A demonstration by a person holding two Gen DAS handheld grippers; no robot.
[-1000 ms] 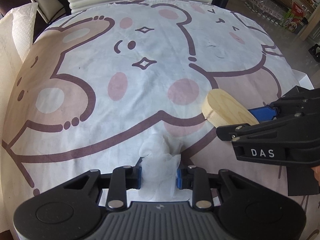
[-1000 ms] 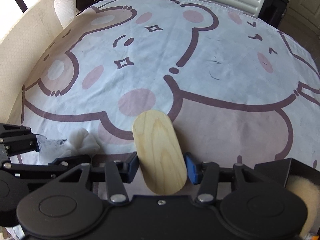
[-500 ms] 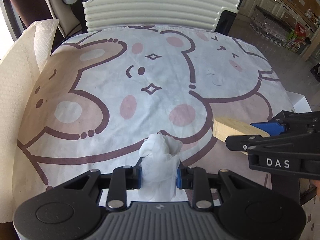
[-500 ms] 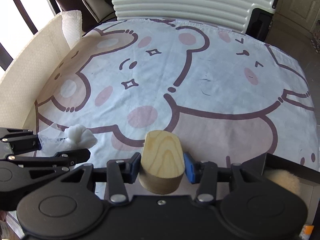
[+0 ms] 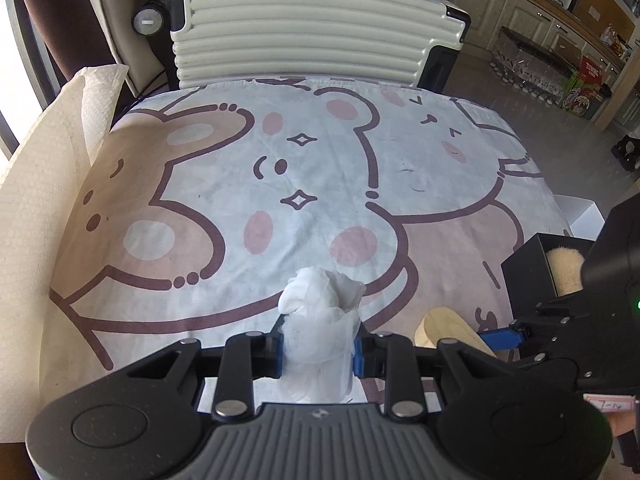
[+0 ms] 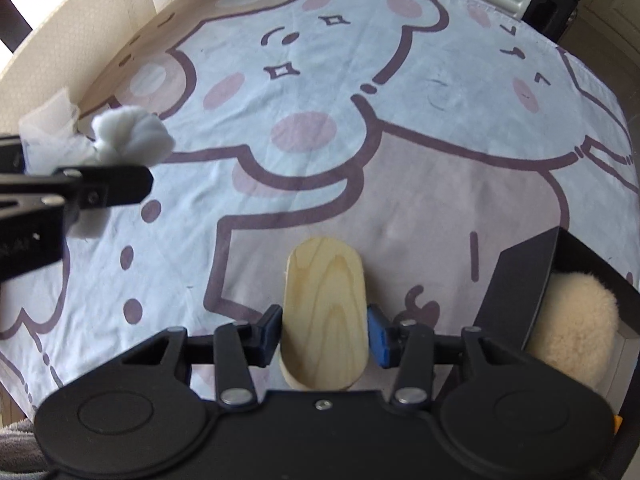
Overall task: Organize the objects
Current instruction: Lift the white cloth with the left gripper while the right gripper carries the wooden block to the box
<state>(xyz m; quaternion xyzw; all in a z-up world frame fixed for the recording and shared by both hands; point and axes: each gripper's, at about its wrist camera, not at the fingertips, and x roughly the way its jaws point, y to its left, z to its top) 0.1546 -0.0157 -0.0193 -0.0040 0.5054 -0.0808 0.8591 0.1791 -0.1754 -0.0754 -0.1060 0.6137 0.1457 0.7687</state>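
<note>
We work over a table draped in a cartoon-bear cloth (image 5: 224, 184), with a ribbed cream suitcase (image 5: 304, 36) standing at its far edge and kitchen cabinets beyond. A sheet of paper towel (image 5: 44, 184) lies along the cloth's left side. Our left gripper (image 5: 319, 350) has its jaws closed on a crumpled white tissue wad (image 5: 320, 308), which sticks up between the blue pads above the cloth. Our right gripper (image 6: 325, 334) clamps a rounded wooden block (image 6: 325, 312) between its pads, held over the near right part of the cloth. Just to the right of the block sits a black box (image 6: 516, 280), open at the top, with a fluffy cream puff (image 6: 572, 328) inside it.
</note>
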